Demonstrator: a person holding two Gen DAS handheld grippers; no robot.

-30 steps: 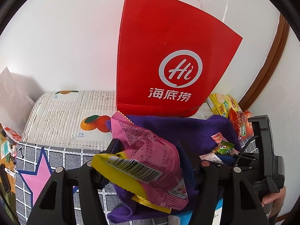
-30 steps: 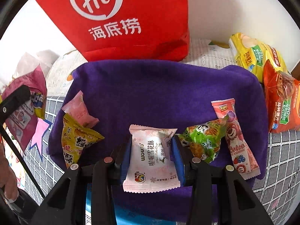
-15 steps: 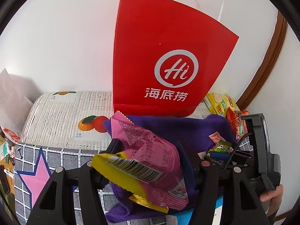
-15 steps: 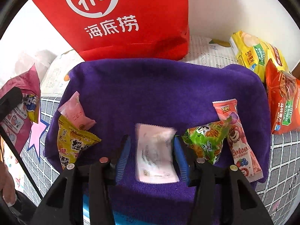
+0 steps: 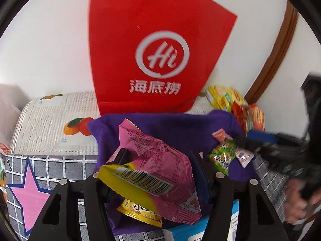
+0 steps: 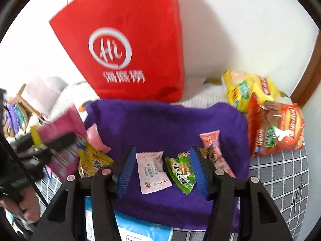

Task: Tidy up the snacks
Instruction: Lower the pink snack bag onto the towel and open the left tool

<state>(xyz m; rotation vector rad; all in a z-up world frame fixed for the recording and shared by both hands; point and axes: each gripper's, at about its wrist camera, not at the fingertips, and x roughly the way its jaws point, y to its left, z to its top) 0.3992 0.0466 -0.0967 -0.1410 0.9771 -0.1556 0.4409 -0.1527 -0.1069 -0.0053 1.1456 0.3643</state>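
Note:
My left gripper [image 5: 158, 158] is shut on a pink and yellow snack bag [image 5: 160, 160], held over the near left corner of a purple cloth [image 5: 180, 124]. My right gripper [image 6: 162, 168] hangs open above the cloth [image 6: 160, 120], its blue pads apart from everything. Below it on the cloth lie a pale pink packet [image 6: 153, 170] and a green packet [image 6: 181, 170]. A pink stick packet [image 6: 210, 140] lies to the right of these. At the cloth's left edge are a yellow packet [image 6: 94, 160] and a small pink packet [image 6: 96, 138].
A tall red paper bag [image 6: 130, 50] stands behind the cloth against the white wall. A yellow chip bag [image 6: 244, 88] and an orange-red bag [image 6: 274, 130] lie at the right. A blue-white box [image 6: 140, 231] sits at the near edge. A hand [image 5: 297, 204] shows at the right.
My right gripper let go of the pale pink packet, opened and rose; the packet now lies on the purple cloth. My left gripper shifted a little nearer the cloth, still gripping its bag.

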